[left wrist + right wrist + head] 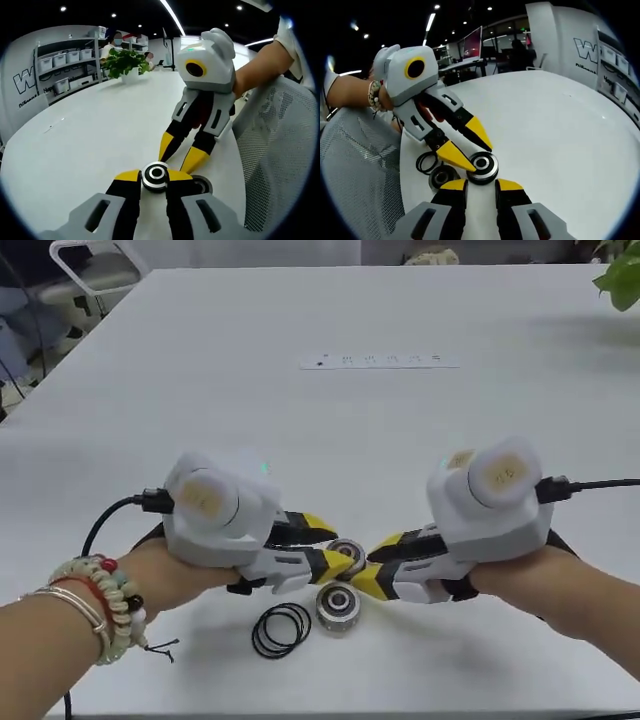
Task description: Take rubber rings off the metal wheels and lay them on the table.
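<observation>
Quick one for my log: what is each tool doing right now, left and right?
Left tool: closed on a metal wheel.
Right tool: open, holding nothing, with its tips close to that wheel.

The left hand [172, 578] and right hand [532, 578] point their grippers tip to tip, the left gripper [334, 546] clamped on a metal wheel [348, 553], the right gripper [373, 562] with jaws slightly parted beside it.

Shiny metal wheels [338, 606]; matt black rubber rings [281, 628]; smooth matt white table [300, 420]
</observation>
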`<state>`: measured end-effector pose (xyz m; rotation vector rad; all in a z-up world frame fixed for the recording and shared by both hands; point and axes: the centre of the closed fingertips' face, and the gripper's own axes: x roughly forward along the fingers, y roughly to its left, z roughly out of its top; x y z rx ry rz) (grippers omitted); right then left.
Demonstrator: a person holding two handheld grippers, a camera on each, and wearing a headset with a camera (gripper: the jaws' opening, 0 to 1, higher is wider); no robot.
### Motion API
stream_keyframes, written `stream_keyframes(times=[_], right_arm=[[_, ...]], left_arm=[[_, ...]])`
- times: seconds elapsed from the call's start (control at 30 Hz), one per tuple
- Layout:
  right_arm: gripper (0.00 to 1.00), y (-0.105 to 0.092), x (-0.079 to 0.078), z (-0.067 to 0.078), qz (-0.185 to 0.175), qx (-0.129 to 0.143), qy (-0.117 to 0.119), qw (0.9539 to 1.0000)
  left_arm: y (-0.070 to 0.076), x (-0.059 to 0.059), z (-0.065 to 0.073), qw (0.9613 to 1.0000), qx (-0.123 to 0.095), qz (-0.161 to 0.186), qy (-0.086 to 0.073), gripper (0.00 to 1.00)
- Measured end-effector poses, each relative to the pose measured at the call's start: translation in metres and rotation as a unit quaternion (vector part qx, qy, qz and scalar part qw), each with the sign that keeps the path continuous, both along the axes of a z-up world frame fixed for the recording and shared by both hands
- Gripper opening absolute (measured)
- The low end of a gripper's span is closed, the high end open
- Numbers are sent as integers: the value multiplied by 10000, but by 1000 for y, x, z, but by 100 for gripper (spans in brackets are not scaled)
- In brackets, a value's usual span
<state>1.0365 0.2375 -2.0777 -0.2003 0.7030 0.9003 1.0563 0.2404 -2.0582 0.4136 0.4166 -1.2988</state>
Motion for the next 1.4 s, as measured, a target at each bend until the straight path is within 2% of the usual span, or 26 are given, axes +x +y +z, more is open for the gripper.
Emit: stream_keyframes(times=[0.07,0.13,0.2,0.27,0.43,0.47,0.57,0.67,0.83,0.9,1.07,1.27,1.4], right_arm=[[20,1,0,-1,14,-21,-38,10000],[21,2,0,-1,8,8,-24,10000],[21,2,0,-2,4,-5,-32,10000],[20,1,1,-2,3,-11,-60,10000],[14,-2,3,0,0,5,-137,9999],[11,-2,1,0,93,-38,-133,9999],[4,-4,1,-1,66,-82,-185,9998],[3,-4,2,-1,66,-99,-197,9997],[0,-5,5,-2,94,-295,-360,9989],[0,-6,7,-3,73,-310,-357,9989],[0,-8,9,-2,-162,-154,-171,9996],[0,-8,9,-1,-231,-138,-141,9995],[0,-10,12,0,-391,-31,-46,9992]], left_arm=[[-1,-2,0,10000,-46,-19,73,11],[-3,-4,0,10000,-36,-74,17,9],[-4,-4,-1,9999,-57,-45,87,8],[-4,-4,-1,10000,-46,-43,74,8],[-4,-4,-1,10000,-63,-37,54,8],[-4,-4,-1,10000,-65,-24,61,8],[-3,-4,-1,9999,-79,-11,78,8],[-3,-4,-1,9999,-81,-7,84,8],[-2,-4,-1,10000,-65,-41,46,8],[-2,-4,0,10000,-51,-59,17,8],[-2,-5,0,10000,-21,-67,-11,8],[-1,-5,0,10000,-11,-75,-15,7],[0,-5,0,10000,-5,-59,4,7]])
